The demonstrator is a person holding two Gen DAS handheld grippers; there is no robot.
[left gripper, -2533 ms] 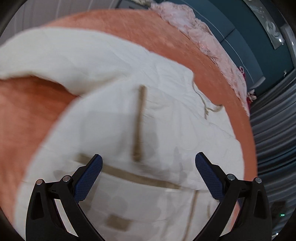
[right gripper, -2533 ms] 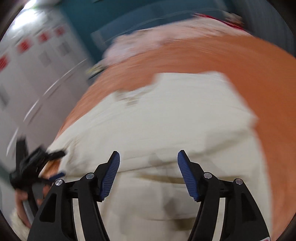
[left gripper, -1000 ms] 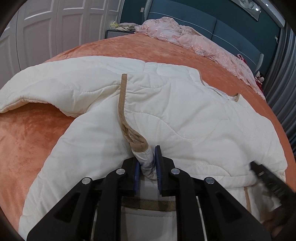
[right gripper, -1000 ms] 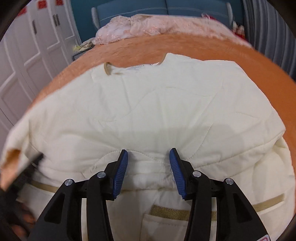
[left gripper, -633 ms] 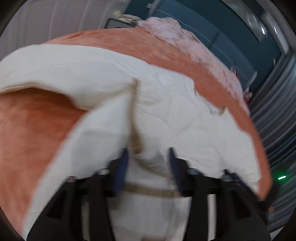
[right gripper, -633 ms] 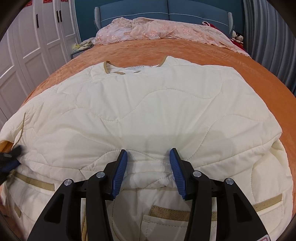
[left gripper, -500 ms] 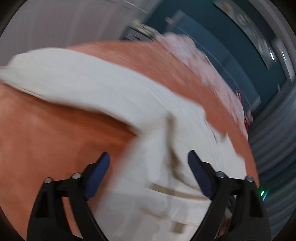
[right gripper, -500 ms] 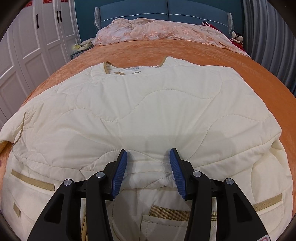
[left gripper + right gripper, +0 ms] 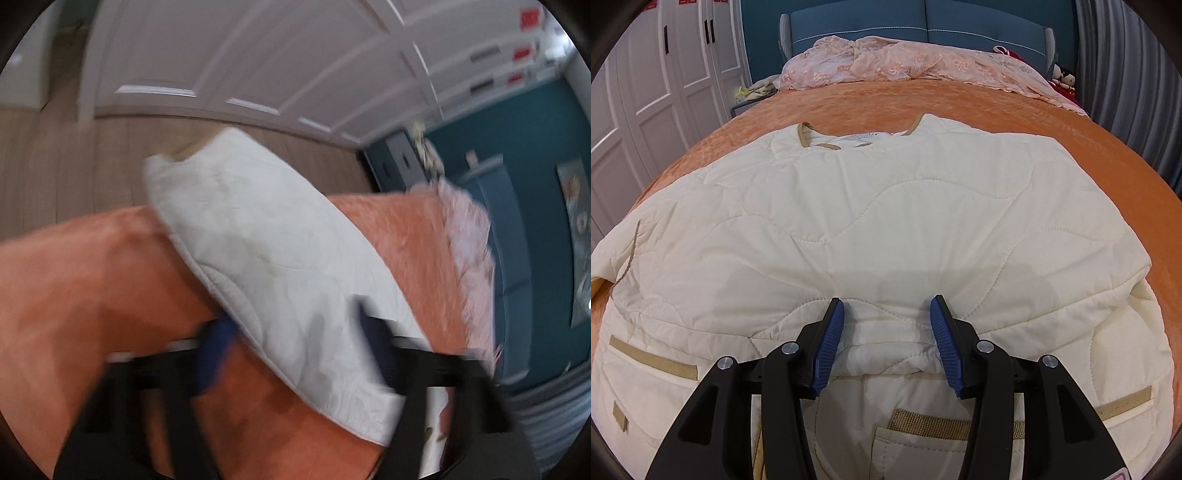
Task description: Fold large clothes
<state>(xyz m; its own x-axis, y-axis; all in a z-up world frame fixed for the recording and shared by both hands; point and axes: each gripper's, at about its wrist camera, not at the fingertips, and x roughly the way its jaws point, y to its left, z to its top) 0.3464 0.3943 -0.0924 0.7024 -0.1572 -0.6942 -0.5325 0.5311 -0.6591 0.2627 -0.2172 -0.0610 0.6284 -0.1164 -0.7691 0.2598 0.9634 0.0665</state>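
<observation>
A cream quilted jacket point(image 9: 886, 221) with tan trim lies spread on the orange bedspread point(image 9: 871, 99), its lower part folded up over the body. My right gripper point(image 9: 886, 336) is open, its blue pads on either side of a folded ridge of the jacket's edge. In the blurred left wrist view, the jacket's long sleeve point(image 9: 266, 251) stretches away over the bed point(image 9: 81, 280) toward the floor. My left gripper point(image 9: 295, 347) is open and straddles the sleeve near its wide end.
A pink lace cover point(image 9: 908, 62) lies at the blue headboard point(image 9: 923, 22). White wardrobe doors point(image 9: 646, 92) stand on the left. Grey curtains point(image 9: 1126, 74) hang on the right. Wooden floor point(image 9: 55, 166) shows beyond the bed's edge.
My left gripper let go of the tan-trimmed flap, opened and swung left to the sleeve. The right gripper has stayed still and open on the fold.
</observation>
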